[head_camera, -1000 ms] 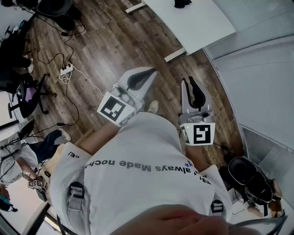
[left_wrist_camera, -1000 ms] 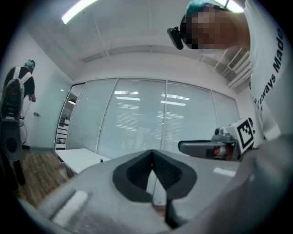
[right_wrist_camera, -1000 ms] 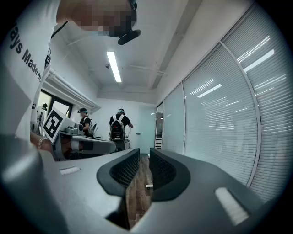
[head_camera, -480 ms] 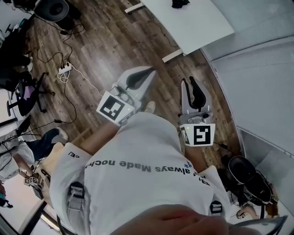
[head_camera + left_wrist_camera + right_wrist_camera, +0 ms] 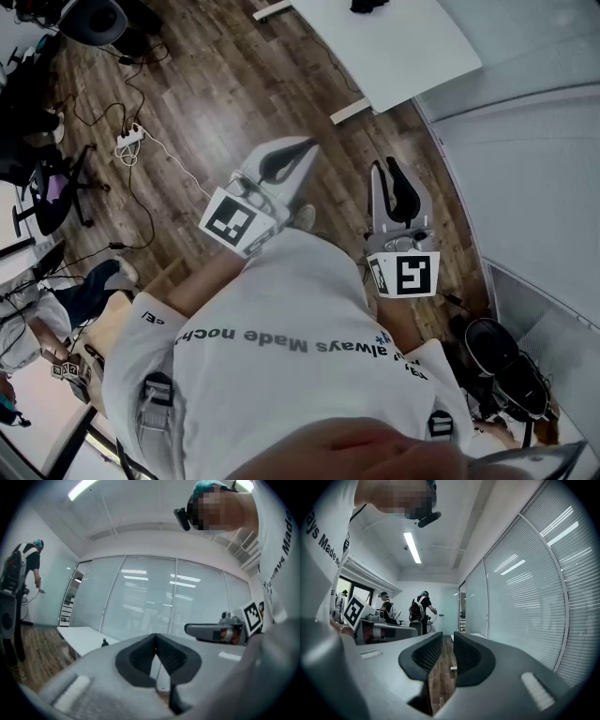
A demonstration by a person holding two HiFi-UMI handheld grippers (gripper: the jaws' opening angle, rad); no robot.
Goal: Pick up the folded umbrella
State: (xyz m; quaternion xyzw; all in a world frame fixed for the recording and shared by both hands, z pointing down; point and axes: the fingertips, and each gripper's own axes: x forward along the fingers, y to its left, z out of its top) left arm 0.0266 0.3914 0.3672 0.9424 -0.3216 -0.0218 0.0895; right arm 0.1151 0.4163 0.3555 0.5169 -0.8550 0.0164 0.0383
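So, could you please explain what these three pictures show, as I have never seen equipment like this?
A person in a white shirt stands on a wooden floor with a handheld two-jaw gripper in each hand. The head view comes from a camera on their head, looking down. The other two views come from cameras riding on the grippers, looking along the jaws. The left gripper has its jaws together on nothing. The right gripper shows a narrow gap and is also empty. A white table stands ahead, bearing a small dark item too small to identify. No umbrella can be made out.
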